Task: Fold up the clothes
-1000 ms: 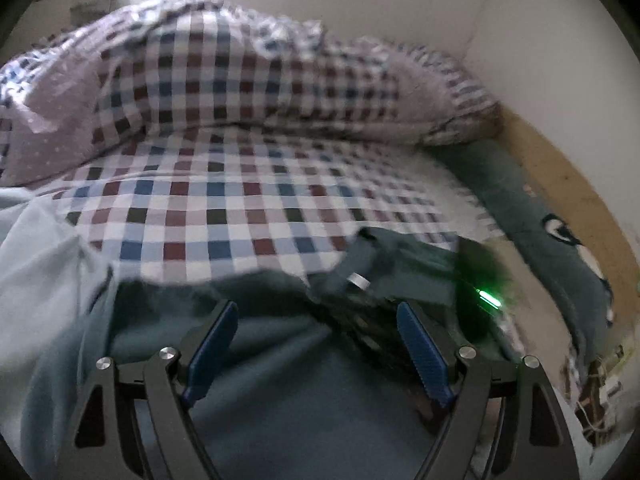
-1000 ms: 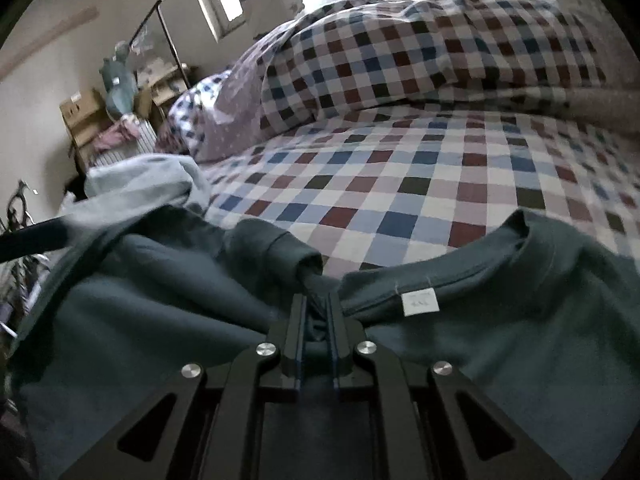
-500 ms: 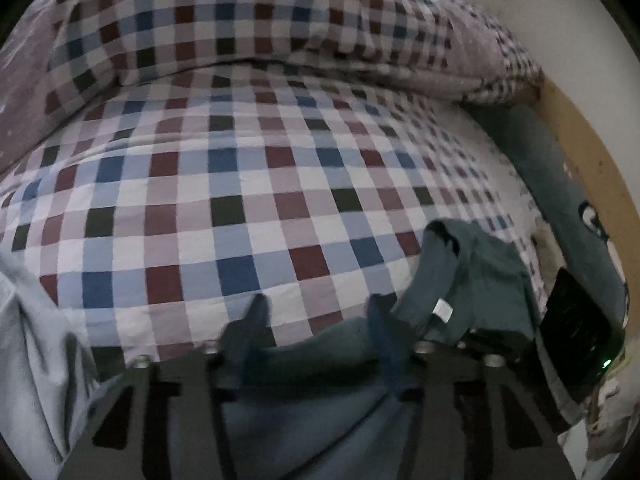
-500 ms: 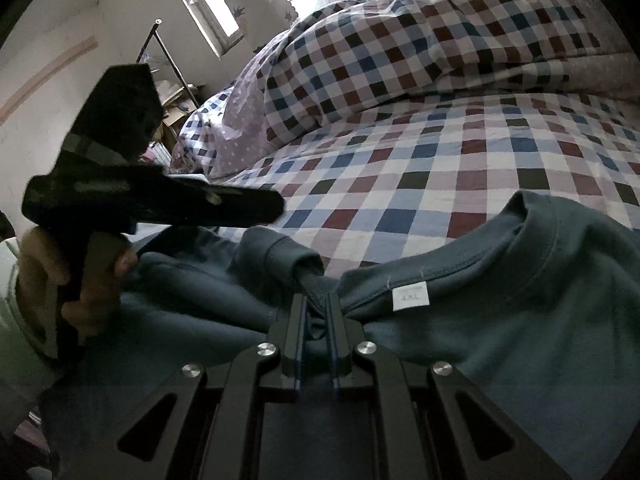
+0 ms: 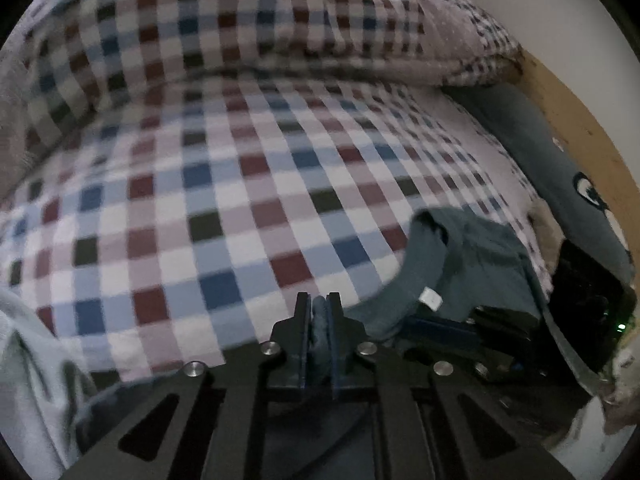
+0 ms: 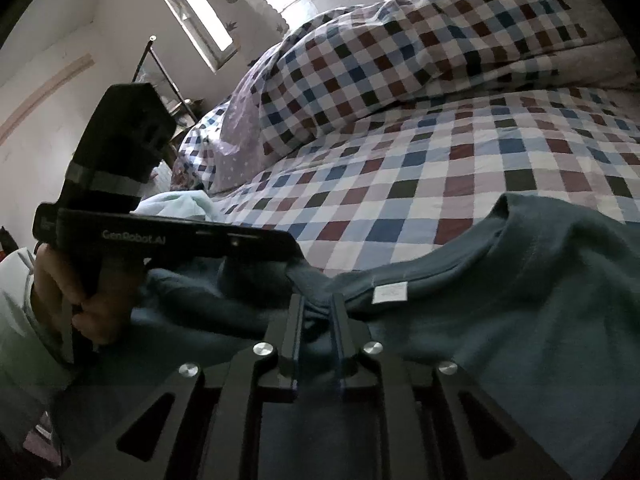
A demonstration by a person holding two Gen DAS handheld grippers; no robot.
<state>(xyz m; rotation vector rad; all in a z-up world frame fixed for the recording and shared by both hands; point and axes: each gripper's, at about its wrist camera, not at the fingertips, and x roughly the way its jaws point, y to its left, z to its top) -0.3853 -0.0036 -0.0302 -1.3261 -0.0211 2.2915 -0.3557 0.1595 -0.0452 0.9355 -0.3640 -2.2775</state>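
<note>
A dark teal T-shirt (image 6: 532, 312) with a white neck label (image 6: 390, 293) lies at the near edge of the checked bed. My right gripper (image 6: 318, 308) is shut on a bunch of its cloth just left of the collar. In the left wrist view my left gripper (image 5: 319, 312) is shut on another bunch of the same T-shirt (image 5: 476, 264), left of the label (image 5: 430, 298). The left gripper's body (image 6: 172, 236) shows in the right wrist view, held by a hand (image 6: 76, 292), close to the left of my right gripper.
The checked bedsheet (image 5: 224, 208) spreads ahead, with a heaped checked duvet (image 6: 420, 44) at the back. A pale light-blue garment (image 5: 24, 360) lies at the left. A teal pillow (image 5: 560, 168) and a wooden headboard (image 5: 580, 120) stand at the right. A window (image 6: 200, 20) is far left.
My left gripper was open above the T-shirt; it came down and shut on the cloth beside the collar. The right gripper kept its hold and rose a little.
</note>
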